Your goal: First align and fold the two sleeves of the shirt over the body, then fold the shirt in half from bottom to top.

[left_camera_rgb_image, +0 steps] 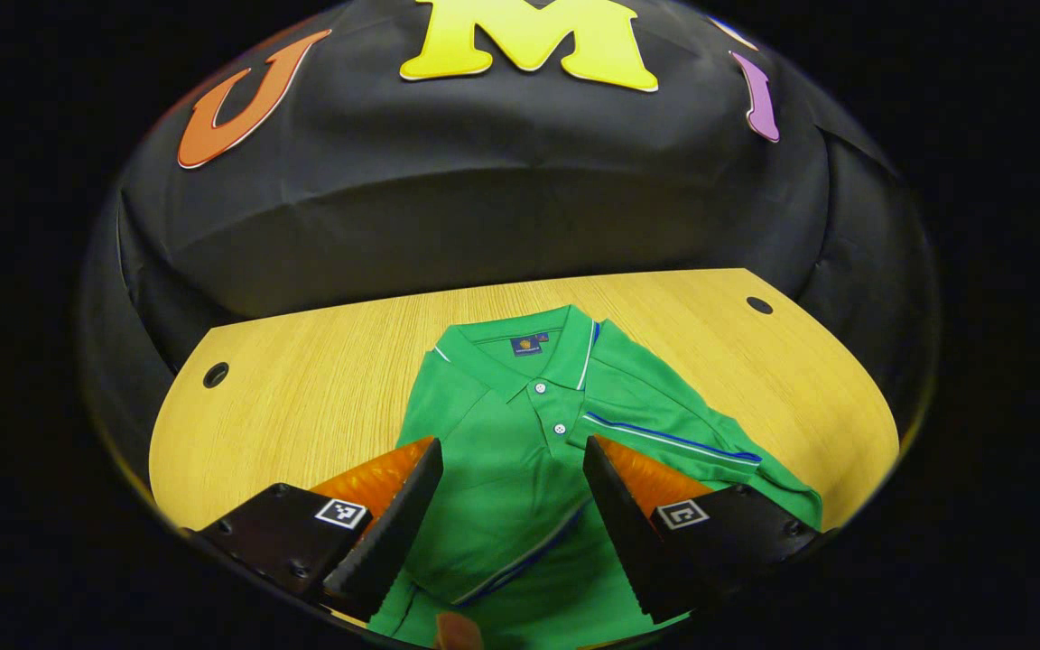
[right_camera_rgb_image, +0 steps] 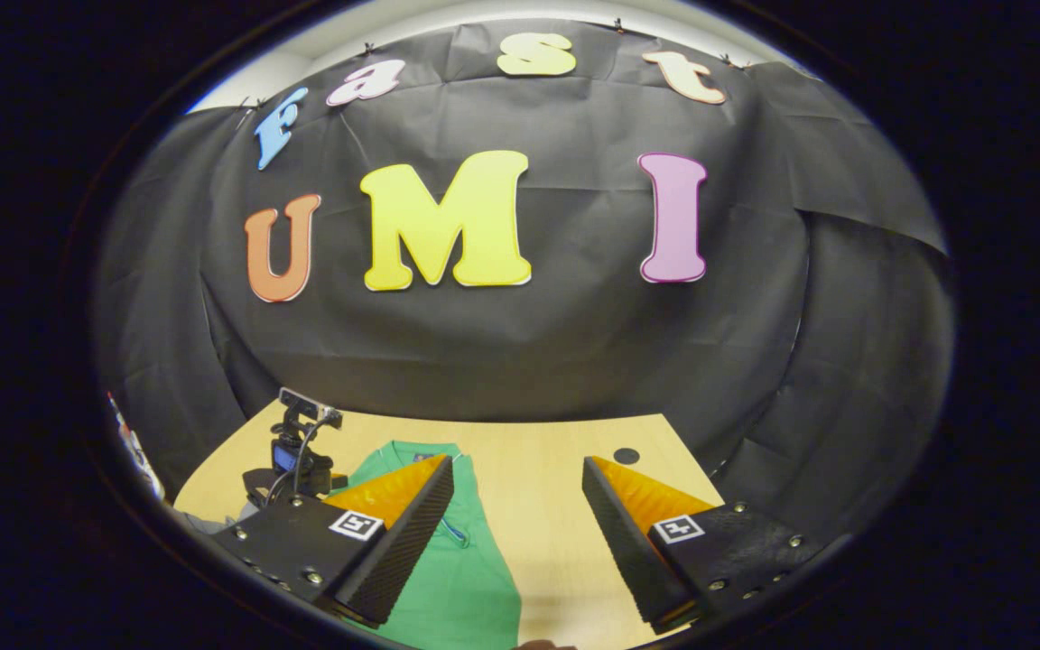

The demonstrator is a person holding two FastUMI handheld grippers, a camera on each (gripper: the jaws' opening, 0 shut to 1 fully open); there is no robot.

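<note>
Left gripper view: smooth knit shirt [left_camera_rgb_image: 502, 451], wood-grain table [left_camera_rgb_image: 303, 388].

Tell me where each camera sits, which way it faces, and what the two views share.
Left gripper view: rides on the left tongs, angled down over the green polo shirt on the wooden table; its own two fingers stand apart over the shirt.
Right gripper view: rides on the right tongs, held more level, facing the booth's wall; its own fingers stand apart over the table's edge, and the other tongs show at left.
Shared: the polo shirt, the table, the black cloth wall.
</note>
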